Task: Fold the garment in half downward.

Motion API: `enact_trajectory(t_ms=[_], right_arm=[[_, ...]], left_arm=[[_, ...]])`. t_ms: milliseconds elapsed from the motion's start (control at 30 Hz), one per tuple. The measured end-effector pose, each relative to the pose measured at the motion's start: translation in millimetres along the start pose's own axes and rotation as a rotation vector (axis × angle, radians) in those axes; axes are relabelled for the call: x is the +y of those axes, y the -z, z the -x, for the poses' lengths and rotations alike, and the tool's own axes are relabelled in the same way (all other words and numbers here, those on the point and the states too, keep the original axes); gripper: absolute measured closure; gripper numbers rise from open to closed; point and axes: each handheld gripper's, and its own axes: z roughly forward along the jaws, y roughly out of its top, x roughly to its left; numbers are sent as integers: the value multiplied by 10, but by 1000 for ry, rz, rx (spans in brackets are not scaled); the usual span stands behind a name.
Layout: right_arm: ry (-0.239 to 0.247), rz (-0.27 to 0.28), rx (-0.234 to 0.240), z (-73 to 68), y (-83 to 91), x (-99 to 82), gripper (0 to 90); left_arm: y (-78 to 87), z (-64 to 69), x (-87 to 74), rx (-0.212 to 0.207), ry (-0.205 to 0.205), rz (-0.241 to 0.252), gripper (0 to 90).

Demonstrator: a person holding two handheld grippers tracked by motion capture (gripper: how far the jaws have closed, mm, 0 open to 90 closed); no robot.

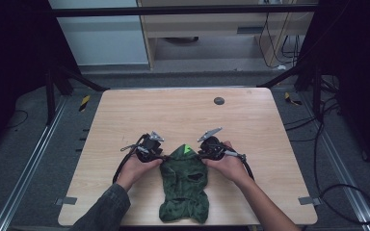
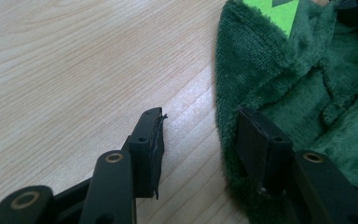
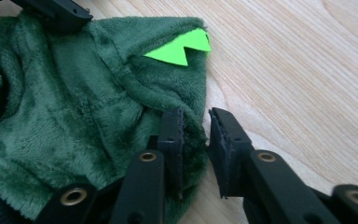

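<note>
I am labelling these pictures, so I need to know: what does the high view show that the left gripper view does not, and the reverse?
High view: the whole green garment lying flat with its dark holes, and a grey disc near the far edge of the table.
Left gripper view: the left tool close up, jaws apart, one over bare wood and one on the plush edge.
Both: the garment's bright green patch and the wooden table.

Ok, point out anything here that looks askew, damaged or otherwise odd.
Nothing looks damaged or spilled. The green fleece garment lies slightly rumpled near the table's front edge, its bright green spike intact. The left gripper straddles one edge with open jaws; the right gripper has an edge fold between its jaws.
</note>
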Motion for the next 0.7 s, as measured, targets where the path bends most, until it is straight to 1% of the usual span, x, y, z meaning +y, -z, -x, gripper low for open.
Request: enact_trajectory(t_ms=[67, 100, 133, 167, 267, 333, 367, 400, 433, 533, 600, 633, 700], right_arm=[[-3, -7, 3, -7, -10, -4, 704], [-4, -10, 0, -12, -17, -5, 692], [-4, -13, 3, -15, -21, -5, 679], [1, -22, -2, -21, -35, -5, 653], [-2, -22, -2, -33, -46, 0, 643], [6, -23, -1, -43, -56, 11, 641], [8, -34, 3, -71, -58, 24, 658], [8, -34, 3, -71, -58, 24, 658], [14, -45, 5, -87, -58, 32, 672], [33, -67, 23, -123, -59, 53, 752], [38, -78, 37, -137, -63, 65, 812], [41, -78, 43, -139, -69, 70, 831], [39, -81, 51, -137, -70, 76, 851]], left_arm=[[-8, 10, 3, -2, -12, -3, 515], [-10, 18, 4, -3, -9, -4, 513], [-13, 24, 9, -1, -19, -4, 513], [-20, 43, 16, -6, -19, -4, 511], [-32, 65, 26, -7, -28, -3, 514], [-37, 84, 37, -12, -36, -6, 534], [-42, 99, 42, -15, -44, -5, 566], [-45, 113, 47, -21, -52, -6, 566], [-47, 128, 49, -30, -56, -6, 593], [-43, 157, 49, -51, -73, -11, 676], [-38, 162, 44, -59, -76, -15, 721], [-35, 161, 39, -62, -73, -13, 756], [-29, 155, 28, -62, -72, -13, 800]])
